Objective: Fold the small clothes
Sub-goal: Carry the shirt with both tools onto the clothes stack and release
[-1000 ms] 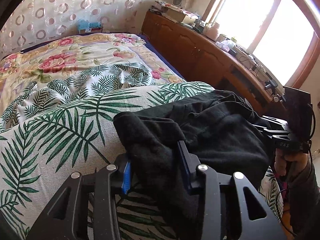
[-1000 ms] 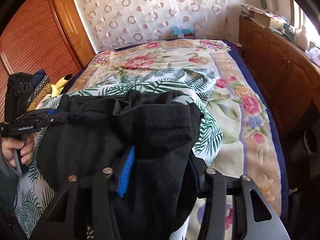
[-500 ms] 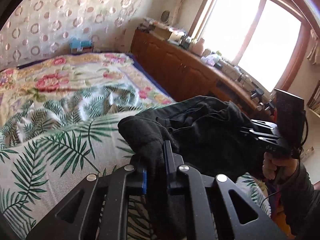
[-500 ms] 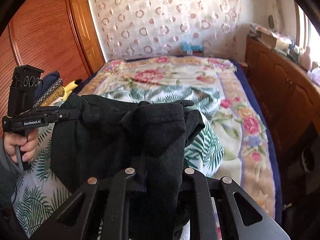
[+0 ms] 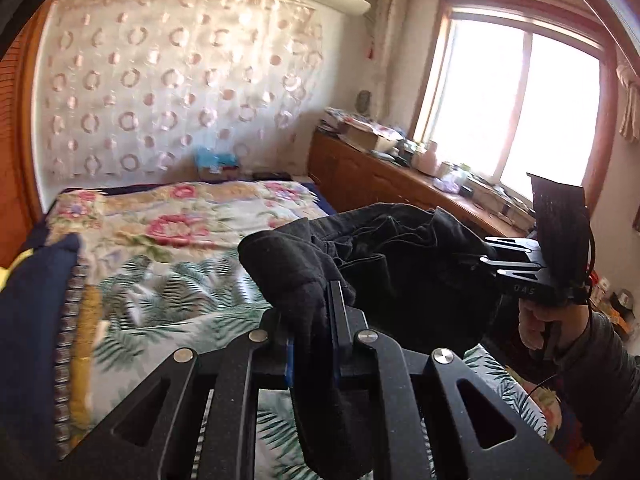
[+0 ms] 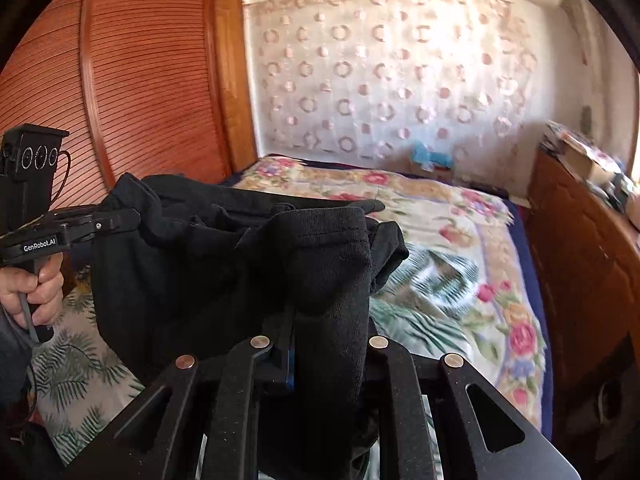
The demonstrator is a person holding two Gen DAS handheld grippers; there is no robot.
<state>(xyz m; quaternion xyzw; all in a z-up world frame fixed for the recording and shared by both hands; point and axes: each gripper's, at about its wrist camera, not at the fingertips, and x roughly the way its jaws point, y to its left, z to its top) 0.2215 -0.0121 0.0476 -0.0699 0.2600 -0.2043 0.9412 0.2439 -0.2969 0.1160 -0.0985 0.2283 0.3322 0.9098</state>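
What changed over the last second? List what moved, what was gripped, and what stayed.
Both grippers, left and right, closed their fingers on the black garment and lifted it up off the bed; the cameras tilted upward. The garment stays stretched between them, and the bedding lies as before.

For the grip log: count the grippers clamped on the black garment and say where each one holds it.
2. The left gripper pinches one bunched edge of the garment; the right gripper pinches the opposite edge. It hangs between them above the bed.
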